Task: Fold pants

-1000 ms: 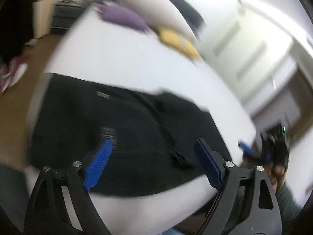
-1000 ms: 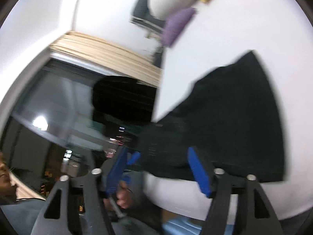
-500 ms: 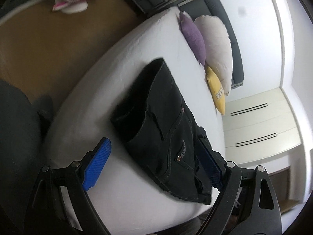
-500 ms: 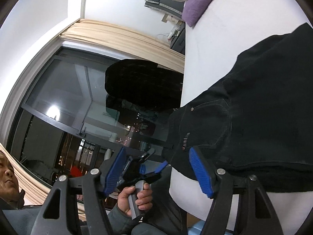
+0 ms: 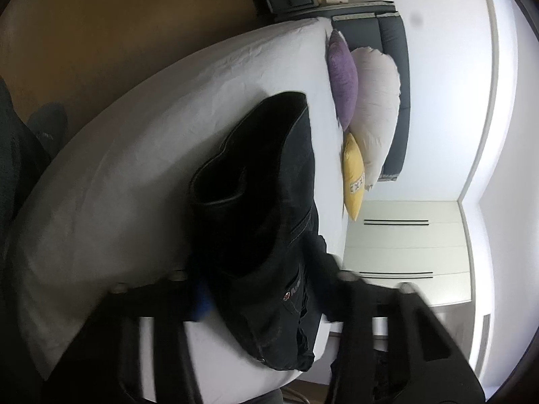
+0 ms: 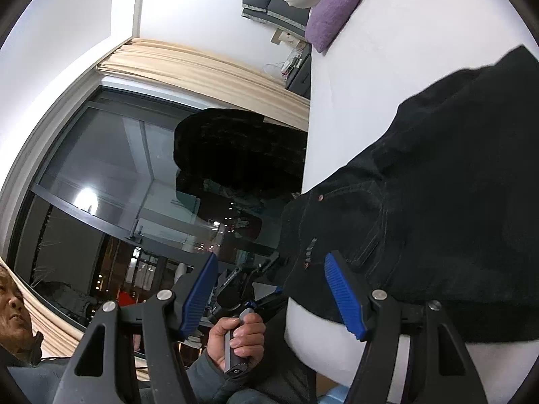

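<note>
Black pants (image 5: pixel 269 208) lie folded on a white bed (image 5: pixel 134 155), the waist end hanging near the bed's edge. My left gripper (image 5: pixel 262 296) is motion-blurred; its jaws stand on either side of the waist part, and I cannot tell if they grip it. In the right wrist view the pants (image 6: pixel 438 195) fill the right side. My right gripper (image 6: pixel 269 289) is open and empty, its right finger just in front of the waistband corner. The left gripper (image 6: pixel 266 286) and the hand holding it show between its fingers.
Purple (image 5: pixel 343 77), white (image 5: pixel 377 107) and yellow (image 5: pixel 353 178) pillows lie at the bed's head by a dark headboard. A white wardrobe (image 5: pixel 404 249) stands beyond. A dark window (image 6: pixel 118 185) with beige curtains is left of the bed. Brown floor (image 5: pixel 101 33) lies alongside.
My left gripper has pushed forward onto the waist end of the pants and its jaws have narrowed around it. My right gripper has held nearly still, still open.
</note>
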Motion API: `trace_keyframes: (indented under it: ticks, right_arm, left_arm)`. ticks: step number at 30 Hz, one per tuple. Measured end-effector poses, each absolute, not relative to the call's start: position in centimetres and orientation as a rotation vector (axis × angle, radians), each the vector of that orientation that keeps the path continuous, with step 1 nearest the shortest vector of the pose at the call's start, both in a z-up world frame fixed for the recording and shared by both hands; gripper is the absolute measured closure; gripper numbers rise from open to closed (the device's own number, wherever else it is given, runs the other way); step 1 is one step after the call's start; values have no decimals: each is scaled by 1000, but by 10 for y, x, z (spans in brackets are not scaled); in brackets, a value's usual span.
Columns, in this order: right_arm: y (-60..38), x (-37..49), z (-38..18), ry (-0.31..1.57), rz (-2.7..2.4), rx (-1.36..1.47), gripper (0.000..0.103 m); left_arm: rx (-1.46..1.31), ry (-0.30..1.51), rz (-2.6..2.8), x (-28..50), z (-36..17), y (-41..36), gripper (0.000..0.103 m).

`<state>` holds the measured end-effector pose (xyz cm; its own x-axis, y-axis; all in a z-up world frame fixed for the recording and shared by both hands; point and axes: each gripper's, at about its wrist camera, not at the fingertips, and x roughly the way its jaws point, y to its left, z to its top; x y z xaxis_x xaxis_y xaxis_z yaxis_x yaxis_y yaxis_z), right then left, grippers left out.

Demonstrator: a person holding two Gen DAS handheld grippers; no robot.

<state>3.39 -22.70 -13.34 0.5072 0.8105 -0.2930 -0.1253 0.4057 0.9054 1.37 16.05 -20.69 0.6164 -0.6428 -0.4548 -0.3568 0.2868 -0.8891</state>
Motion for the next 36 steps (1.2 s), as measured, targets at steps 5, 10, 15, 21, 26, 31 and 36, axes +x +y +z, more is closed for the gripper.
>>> trace_keyframes:
  ticks: [5,10,15,21,26,31,36]
  right_arm:
    - [-233,58,-134,909,629,921,33]
    - [-237,85,-150,996,564,919,33]
    - [-222,116,-161,1082,565,871,33]
    - [-215,129,-227,1272,428,858,40]
    - [-213,116,-224,1197,438,813,39]
    - [-229,106,-217,1159,426,927,32]
    - [-254,91,-201,1127,431,915,32]
  left_arm:
    - [-1362,938,-233,16,-215,160,82]
    - [-1323,923,-244,20,-211,157,85]
    - [-1300,920,-252,22,-208,155,86]
    - [-1244,915,-265,28,-198,150,87]
    - [-1153,894,-289,35,-177,141,87]
    - [-1033,864,-313,43,-141,127,88]
    - [-814,835,-362,56,-86,84,88]
